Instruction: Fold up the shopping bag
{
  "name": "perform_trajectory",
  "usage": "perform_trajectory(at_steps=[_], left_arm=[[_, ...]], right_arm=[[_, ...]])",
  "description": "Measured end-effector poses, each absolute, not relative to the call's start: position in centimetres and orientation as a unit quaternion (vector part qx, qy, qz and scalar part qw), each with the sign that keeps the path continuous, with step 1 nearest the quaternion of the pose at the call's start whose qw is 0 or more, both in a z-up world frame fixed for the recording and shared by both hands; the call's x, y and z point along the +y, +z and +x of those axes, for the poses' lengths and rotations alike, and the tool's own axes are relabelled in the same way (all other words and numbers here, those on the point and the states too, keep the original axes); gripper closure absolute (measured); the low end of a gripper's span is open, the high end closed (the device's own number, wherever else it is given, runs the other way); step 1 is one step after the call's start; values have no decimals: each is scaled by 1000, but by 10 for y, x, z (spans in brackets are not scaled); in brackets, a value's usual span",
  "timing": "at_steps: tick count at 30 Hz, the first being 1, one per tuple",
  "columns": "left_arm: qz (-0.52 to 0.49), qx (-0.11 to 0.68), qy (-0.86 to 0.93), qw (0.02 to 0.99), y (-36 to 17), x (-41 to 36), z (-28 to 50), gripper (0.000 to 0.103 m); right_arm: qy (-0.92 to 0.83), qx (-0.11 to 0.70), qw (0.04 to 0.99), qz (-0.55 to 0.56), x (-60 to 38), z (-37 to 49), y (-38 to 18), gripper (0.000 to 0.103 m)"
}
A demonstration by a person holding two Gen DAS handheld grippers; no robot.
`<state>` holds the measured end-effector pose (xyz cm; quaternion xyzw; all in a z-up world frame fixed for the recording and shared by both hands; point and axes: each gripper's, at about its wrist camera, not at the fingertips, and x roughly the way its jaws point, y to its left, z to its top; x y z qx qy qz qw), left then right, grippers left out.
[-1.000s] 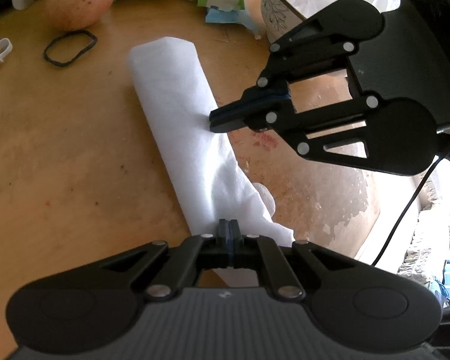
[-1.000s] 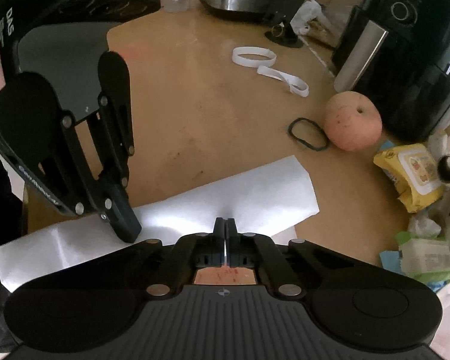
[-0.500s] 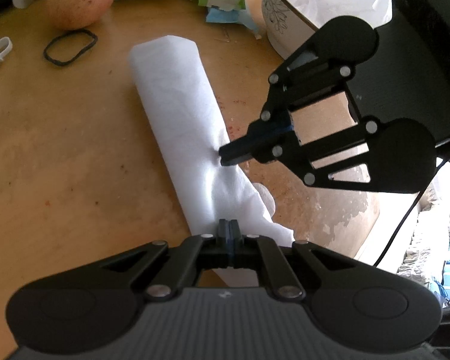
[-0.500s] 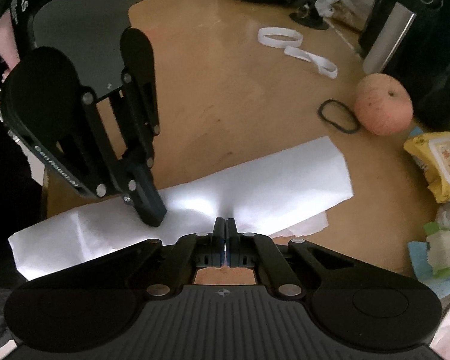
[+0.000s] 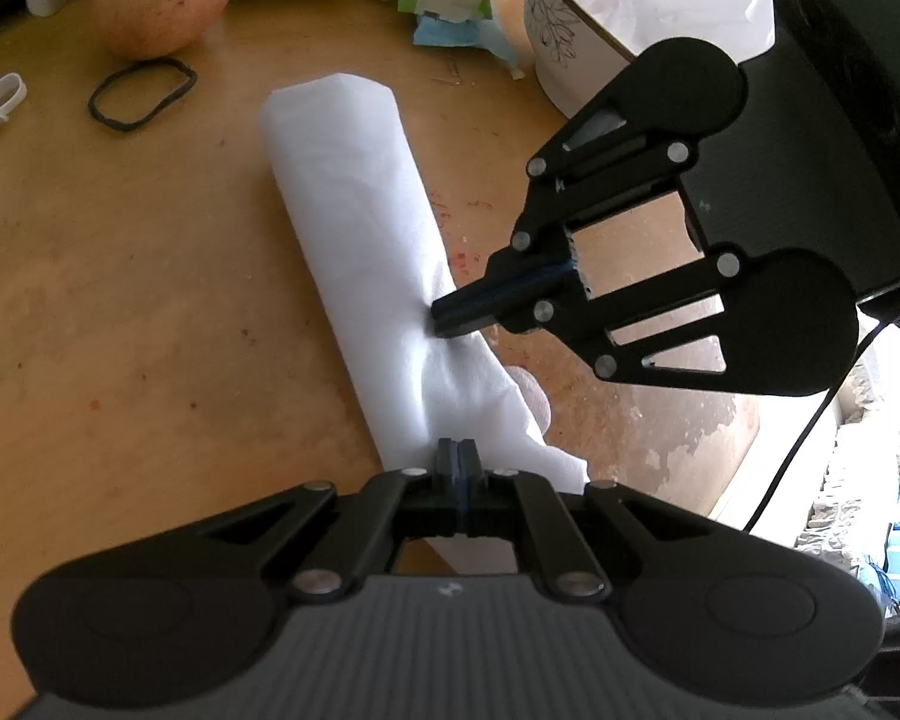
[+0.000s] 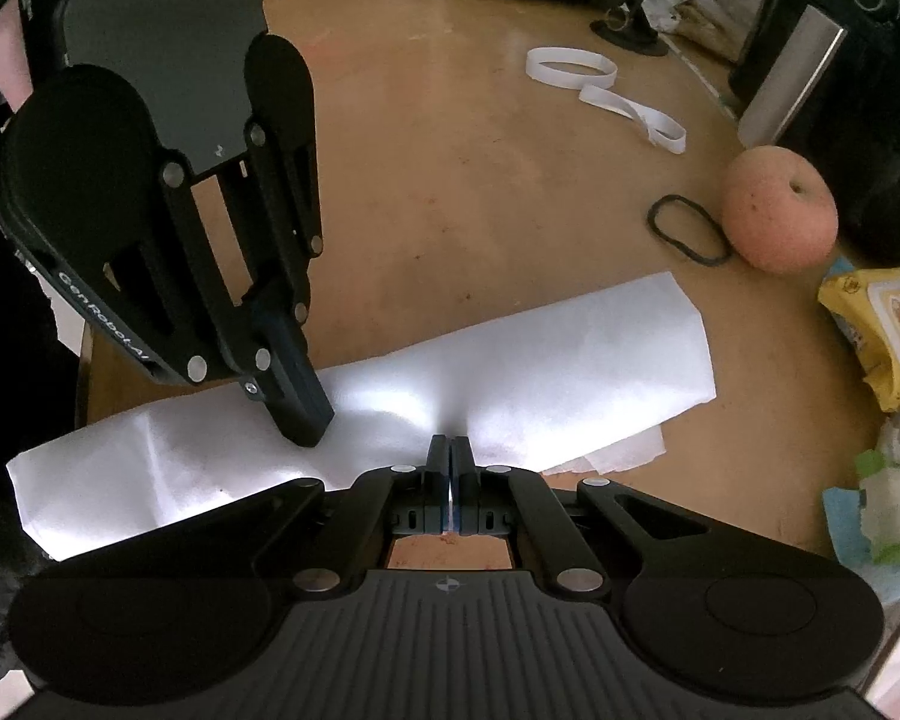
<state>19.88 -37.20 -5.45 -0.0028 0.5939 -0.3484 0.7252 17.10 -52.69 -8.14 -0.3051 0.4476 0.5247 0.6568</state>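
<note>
Right gripper [image 5: 444, 324] nearer left gripper [image 5: 457, 450].

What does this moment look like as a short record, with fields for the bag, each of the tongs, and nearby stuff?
bag: white bag, folded into a long strip, flat on the table
left tongs: left tongs shut, tips on the strip's near end
right tongs: right tongs shut, tips pressed against the strip's middle edge
nearby: apple and black band past the far end
</note>
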Motion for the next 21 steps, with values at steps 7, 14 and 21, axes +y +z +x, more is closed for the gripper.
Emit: perform_trajectory(at_steps=[7, 14, 21], left_arm=[[1, 594, -354, 722, -59, -371, 206, 99], [-2, 594, -353, 723, -57, -366, 204, 99], [-46, 603, -344, 719, -62, -356, 208, 99]], right_arm=[[530, 446, 646, -320, -524, 170, -83, 102], [526, 460, 638, -324, -518, 175, -84, 102], [530, 475, 627, -318, -518, 183, -84, 102]])
